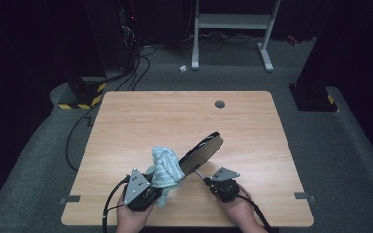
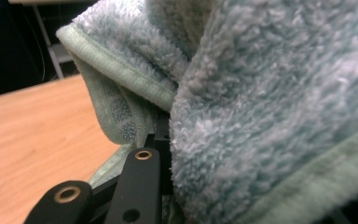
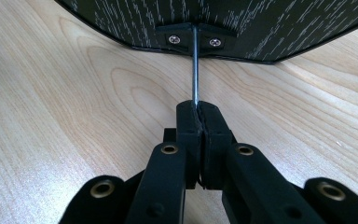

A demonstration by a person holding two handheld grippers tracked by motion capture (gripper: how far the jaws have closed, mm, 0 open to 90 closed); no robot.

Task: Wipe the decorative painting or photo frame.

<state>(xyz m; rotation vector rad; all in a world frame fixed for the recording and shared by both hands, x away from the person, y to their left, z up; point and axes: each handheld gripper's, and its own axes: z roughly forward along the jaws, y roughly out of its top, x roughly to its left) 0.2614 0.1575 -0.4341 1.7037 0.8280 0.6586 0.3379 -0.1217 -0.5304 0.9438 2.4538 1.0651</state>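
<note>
The wooden table (image 1: 126, 121), pale and grained with a rounded-corner top, is taken as the landmark. Near its front edge, left of centre, the left gripper (image 1: 161, 190) is held in a hand (image 1: 132, 219), a grey three-cornered plate on top and a black cable trailing off toward the front edge. A fluffy light blue-green towel (image 1: 166, 167) is clamped in it; in the left gripper view the jaws are buried under the towel (image 2: 270, 116), whose deep pile and ribbed hem hang in folds over the black metal, so the left gripper is closed on the cloth. The towel is bunched into a soft heap above the table's front-centre, touching the lower end of the pan.

Just right of the towel, a black flat pan (image 1: 201, 151) with a rounded outline is tilted on edge over the table's centre, rising toward the far right. In the right gripper view its underside (image 3: 242, 23) is seen as dark, finely speckled, with a bracket fastened by two screws. A thin shiny metal handle rod (image 3: 195, 70) runs from that bracket.

Right of centre near the table's front edge, the right gripper (image 1: 207, 181) is held in a hand (image 1: 240, 208), its jaws pressed together on the rod.
</note>
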